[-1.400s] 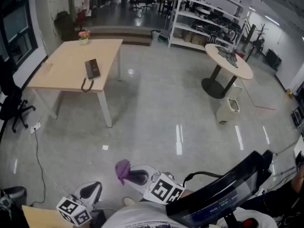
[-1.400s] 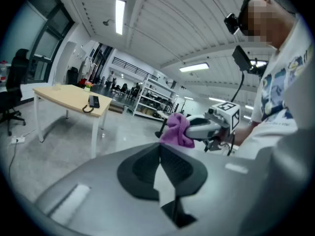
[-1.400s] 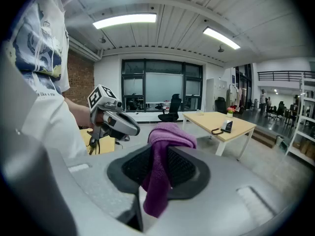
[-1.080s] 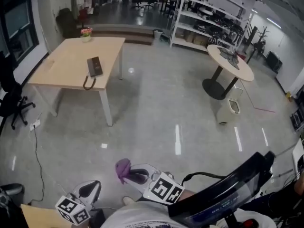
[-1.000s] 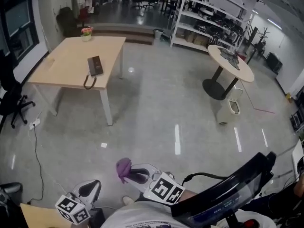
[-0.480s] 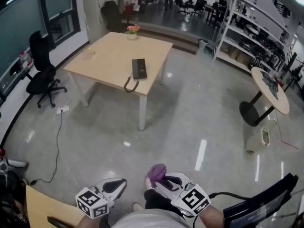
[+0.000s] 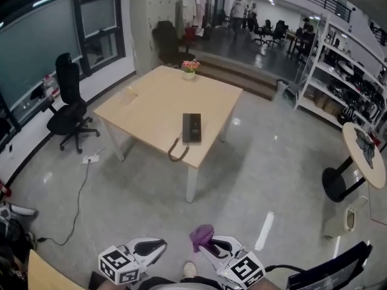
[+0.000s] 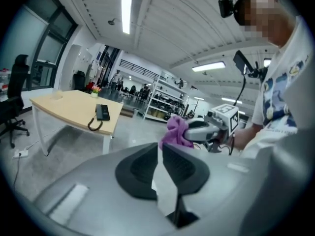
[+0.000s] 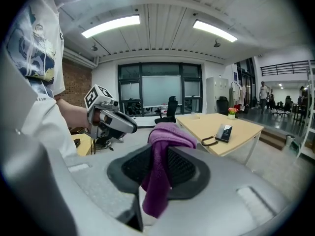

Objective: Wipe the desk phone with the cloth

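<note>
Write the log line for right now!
right gripper: shut on purple cloth | left gripper: empty, jaws just opening slightly | desk phone: on table, not reached

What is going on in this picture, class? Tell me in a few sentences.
A person holds a gripper in each hand, some way across the floor from a wooden table. The right gripper is shut on a purple cloth. The left gripper has nothing between its jaws, which have just been opening a little. The desk phone lies on the table near its edge, not yet wiped.
</note>
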`<state>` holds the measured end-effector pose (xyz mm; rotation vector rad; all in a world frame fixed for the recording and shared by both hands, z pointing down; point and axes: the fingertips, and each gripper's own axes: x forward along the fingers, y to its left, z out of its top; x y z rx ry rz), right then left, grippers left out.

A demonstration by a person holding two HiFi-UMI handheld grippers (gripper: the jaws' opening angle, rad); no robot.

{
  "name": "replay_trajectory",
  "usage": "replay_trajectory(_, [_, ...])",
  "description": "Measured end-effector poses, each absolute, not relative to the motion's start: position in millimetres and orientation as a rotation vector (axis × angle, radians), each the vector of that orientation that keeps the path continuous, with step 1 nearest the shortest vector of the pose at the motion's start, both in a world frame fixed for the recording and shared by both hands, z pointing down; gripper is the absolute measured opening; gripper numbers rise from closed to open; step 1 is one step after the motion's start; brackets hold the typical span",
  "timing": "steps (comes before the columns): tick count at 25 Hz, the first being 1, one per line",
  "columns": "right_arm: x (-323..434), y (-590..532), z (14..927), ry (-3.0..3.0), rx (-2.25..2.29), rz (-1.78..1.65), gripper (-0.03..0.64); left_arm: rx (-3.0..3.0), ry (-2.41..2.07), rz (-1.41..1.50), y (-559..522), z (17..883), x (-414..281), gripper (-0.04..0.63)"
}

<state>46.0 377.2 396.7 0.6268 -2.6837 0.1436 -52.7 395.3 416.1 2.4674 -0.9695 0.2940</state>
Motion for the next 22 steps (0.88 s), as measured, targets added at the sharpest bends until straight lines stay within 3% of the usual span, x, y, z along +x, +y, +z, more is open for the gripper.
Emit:
replay_trajectory(12, [74,265,415,-2.654,0.737,0.183,0.091,2.456,-0.911,0.248,274,424,-49,0.051])
replay_trajectory(22, [37,150,411,-2.591,0.908,0.277,0.091,2.483,-0.744,0.294,138,442,-89,0.107])
